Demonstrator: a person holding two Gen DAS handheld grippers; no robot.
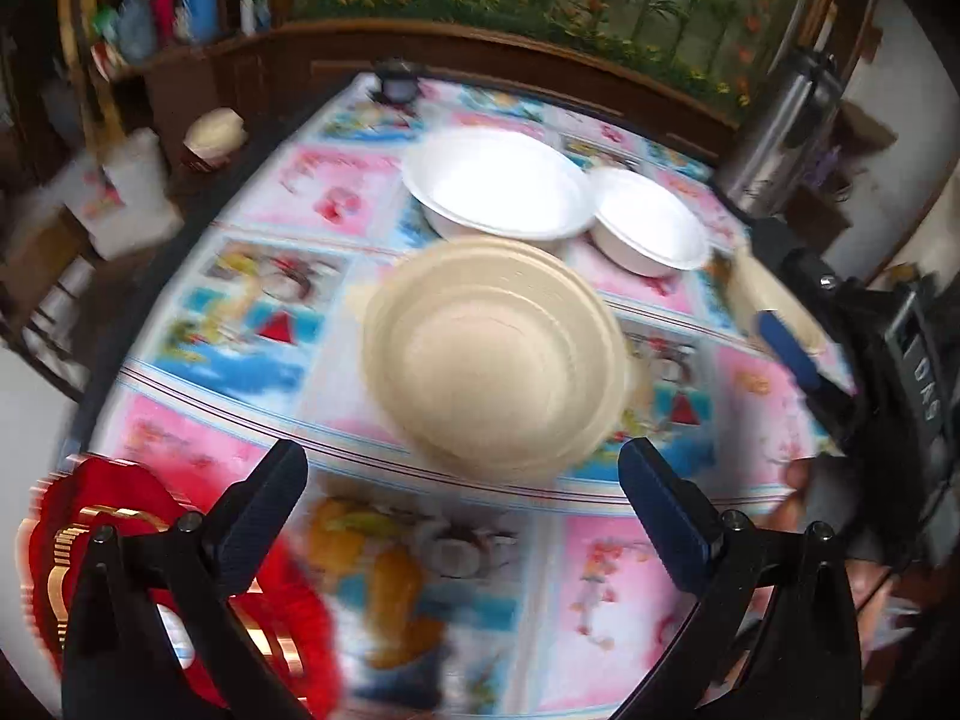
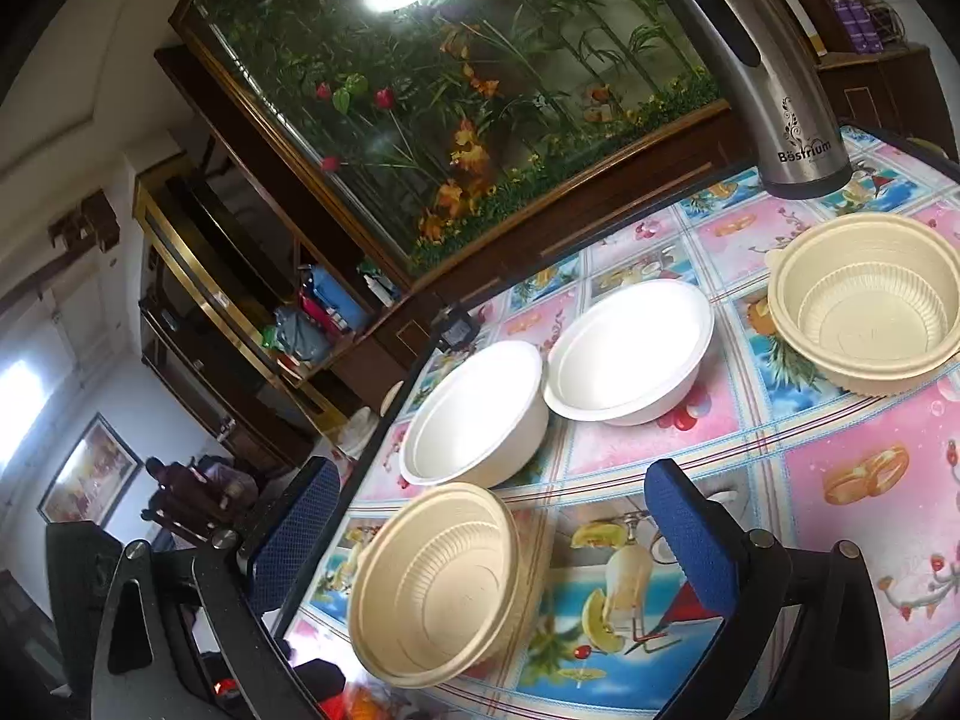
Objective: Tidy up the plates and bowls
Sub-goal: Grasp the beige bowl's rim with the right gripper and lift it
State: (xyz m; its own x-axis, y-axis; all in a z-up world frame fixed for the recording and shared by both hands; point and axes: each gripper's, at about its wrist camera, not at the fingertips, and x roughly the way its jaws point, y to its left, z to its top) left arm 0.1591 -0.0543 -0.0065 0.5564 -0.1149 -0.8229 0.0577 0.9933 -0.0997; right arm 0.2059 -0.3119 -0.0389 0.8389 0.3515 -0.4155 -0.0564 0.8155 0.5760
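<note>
Left wrist view: left gripper (image 1: 462, 474) spread wide, nothing between the jaws, aimed down at the near cream bowl (image 1: 498, 354).
Right wrist view: right gripper (image 2: 492, 504) spread wide, empty, same near cream bowl (image 2: 435, 585) low between the fingers.
Bowls on table (image 2: 840, 480): two white bowls (image 2: 474, 414) (image 2: 630, 351) touching mid-table; second cream bowl (image 2: 864, 306) far right, near the steel flask (image 2: 756, 78).
Step in hand: probably between grasps, no bowl held, matching bowls not yet nested.
Next move: likely pinching one rim, then lifting onto its twin; thin rim, so a square approach.
</note>
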